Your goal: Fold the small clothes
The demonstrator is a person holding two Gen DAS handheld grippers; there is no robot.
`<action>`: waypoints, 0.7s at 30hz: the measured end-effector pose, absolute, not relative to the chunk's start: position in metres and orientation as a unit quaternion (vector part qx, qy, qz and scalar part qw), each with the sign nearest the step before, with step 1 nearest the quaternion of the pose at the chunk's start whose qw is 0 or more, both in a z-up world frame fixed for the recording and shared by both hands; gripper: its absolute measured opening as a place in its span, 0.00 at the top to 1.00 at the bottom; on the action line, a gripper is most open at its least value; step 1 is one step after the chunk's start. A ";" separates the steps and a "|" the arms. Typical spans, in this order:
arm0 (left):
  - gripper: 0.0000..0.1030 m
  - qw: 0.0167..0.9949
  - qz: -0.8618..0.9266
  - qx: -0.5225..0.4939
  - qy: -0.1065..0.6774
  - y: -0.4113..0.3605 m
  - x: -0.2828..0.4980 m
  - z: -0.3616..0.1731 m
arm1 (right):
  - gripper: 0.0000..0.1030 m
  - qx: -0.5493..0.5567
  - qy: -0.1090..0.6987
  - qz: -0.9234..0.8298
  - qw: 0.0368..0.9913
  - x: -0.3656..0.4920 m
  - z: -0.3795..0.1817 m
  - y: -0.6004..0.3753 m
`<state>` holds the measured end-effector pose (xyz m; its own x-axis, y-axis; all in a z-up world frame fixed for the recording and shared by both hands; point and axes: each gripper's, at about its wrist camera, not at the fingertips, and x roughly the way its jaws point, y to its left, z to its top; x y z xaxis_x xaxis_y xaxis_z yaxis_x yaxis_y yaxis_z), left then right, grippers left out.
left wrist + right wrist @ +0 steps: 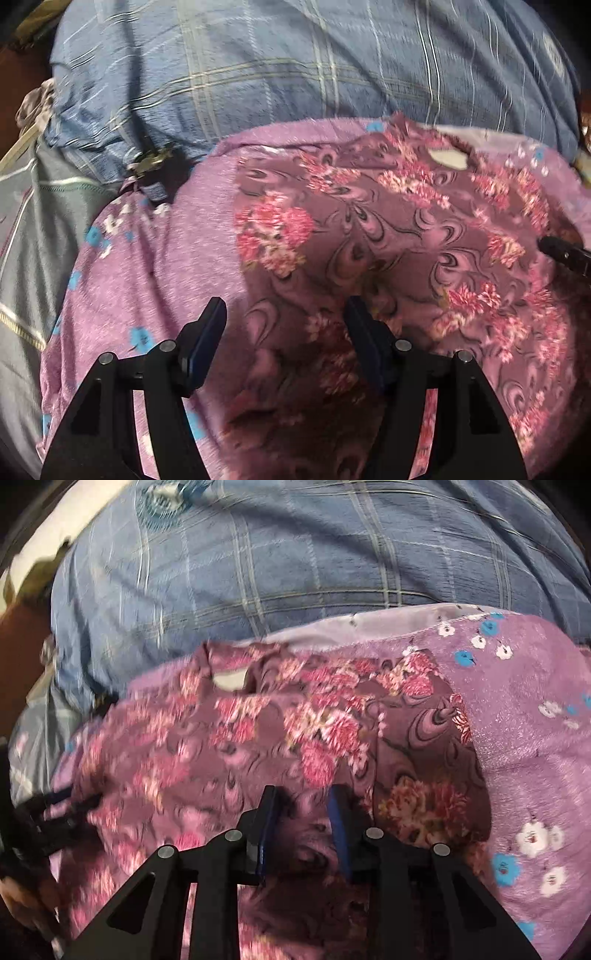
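Because the small dark purple cloth with pink flowers [369, 229] lies flat on top of the fuzzy light purple blanket with blue and white flowers [155, 266], it could be hard to pick up just one of them. Both are soft and almost the same colour. If a claw bites too deep, it may pinch the blanket too, and then the fold would drag the blanket along.

Over the near edge of the flowered cloth, the left claw [286, 332] is open, with nothing between its two black fingers. It holds nothing now, so that side of the cloth is loose and could slide or bunch up.

Close by, the right claw [303, 812] has its fingers only a little apart. Some of the flowered cloth shows in the gap, but the picture is blurry, and I cannot tell if the pads are pinching it. If the hold is weak, the cloth may slip out when it is lifted, and the fold would come out crooked.

Behind the purple blanket sits a big blue checked pillow [295, 66]. The cloth's far edge is near it, so a push that way could crumple the cloth against it.
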<state>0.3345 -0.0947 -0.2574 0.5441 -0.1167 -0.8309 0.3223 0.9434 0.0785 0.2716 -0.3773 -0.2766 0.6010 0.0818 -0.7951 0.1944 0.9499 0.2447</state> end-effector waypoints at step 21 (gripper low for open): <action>0.35 0.814 -0.181 0.012 0.552 0.036 0.045 -0.295 | 0.30 0.254 0.467 0.047 0.846 -0.031 -0.243 -0.392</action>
<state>0.0451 0.0361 -0.2953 0.3253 -0.2811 -0.9029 0.3073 0.9344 -0.1802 -0.0313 -0.3924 -0.2434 0.5603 0.3162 -0.7656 0.1572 0.8669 0.4731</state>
